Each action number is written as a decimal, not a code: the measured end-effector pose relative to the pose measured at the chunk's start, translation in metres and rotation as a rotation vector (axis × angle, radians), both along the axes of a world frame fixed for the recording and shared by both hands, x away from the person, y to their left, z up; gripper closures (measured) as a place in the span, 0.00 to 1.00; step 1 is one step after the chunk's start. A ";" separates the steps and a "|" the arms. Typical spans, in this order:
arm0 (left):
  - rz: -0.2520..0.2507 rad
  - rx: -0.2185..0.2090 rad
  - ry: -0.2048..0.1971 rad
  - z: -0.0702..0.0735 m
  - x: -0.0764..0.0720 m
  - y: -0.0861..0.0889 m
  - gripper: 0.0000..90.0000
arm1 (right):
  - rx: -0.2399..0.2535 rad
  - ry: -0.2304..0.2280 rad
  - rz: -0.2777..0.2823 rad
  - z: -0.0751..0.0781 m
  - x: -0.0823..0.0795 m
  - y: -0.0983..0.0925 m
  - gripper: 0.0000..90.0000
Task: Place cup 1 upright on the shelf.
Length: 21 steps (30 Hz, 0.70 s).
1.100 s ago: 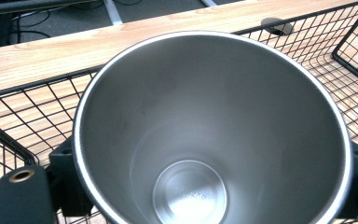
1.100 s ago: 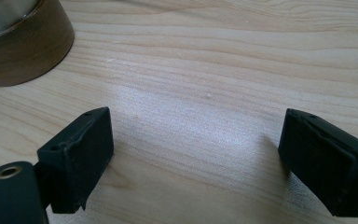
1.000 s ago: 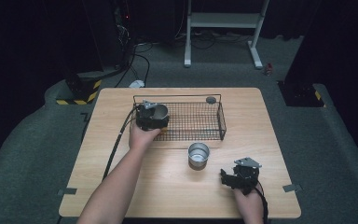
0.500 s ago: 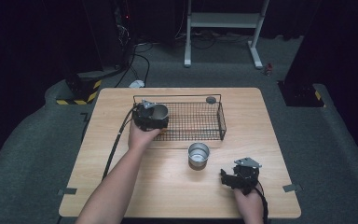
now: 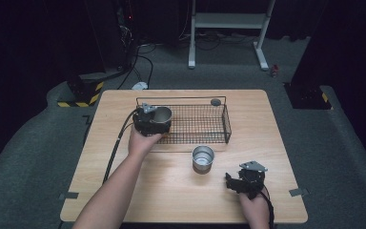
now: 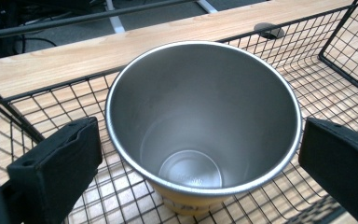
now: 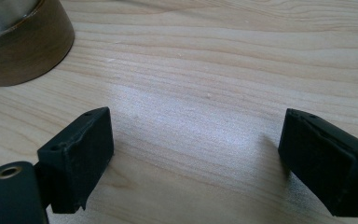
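A steel cup [image 6: 200, 116] stands upright in the left end of the black wire basket [image 5: 195, 98], open side up. My left gripper [image 5: 151, 123] reaches in from the near side. Its jaws [image 6: 200, 128] have just been opening and now stand wide at either side of the cup, just off its rim. A second steel cup [image 5: 203, 157] sits on the wooden table [image 5: 171, 191] in front of the basket. My right gripper [image 5: 229, 180] rests low on the table to that cup's right. Its jaws [image 7: 196, 119] are open over bare wood, with the cup's base [image 7: 18, 46] at the upper left.
The basket's wire walls [image 6: 345, 70] rise on all sides of the cup. A small dark round disc [image 5: 215, 102] lies on the table behind the basket. The left gripper's cable [image 5: 116, 143] trails over the table's left part. A white-framed stand [image 5: 228, 21] is on the floor beyond.
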<state>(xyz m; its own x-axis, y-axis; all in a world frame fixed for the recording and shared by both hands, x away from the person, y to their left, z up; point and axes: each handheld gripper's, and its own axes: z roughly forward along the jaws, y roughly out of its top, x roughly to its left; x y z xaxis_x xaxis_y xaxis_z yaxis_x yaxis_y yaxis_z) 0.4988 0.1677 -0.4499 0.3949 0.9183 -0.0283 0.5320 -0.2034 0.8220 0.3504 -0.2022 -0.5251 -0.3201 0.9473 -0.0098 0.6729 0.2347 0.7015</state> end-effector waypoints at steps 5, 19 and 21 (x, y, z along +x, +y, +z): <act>-0.005 0.001 -0.013 0.005 -0.007 0.003 0.00 | 0.000 0.000 0.000 0.000 0.000 0.000 0.11; -0.025 -0.009 -0.018 0.010 -0.027 0.019 0.01 | 0.000 0.000 0.000 0.000 0.000 0.000 0.11; -0.031 -0.008 -0.014 0.011 -0.030 0.022 0.02 | 0.000 0.000 0.000 0.000 0.000 0.000 0.11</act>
<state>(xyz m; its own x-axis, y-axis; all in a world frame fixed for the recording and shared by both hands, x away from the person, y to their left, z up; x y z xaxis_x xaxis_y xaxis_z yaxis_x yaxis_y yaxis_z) 0.4688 0.1892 -0.4392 0.4233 0.9055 -0.0302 0.5138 -0.2125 0.8312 0.3504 -0.2022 -0.5252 -0.3203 0.9473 -0.0101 0.6728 0.2350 0.7015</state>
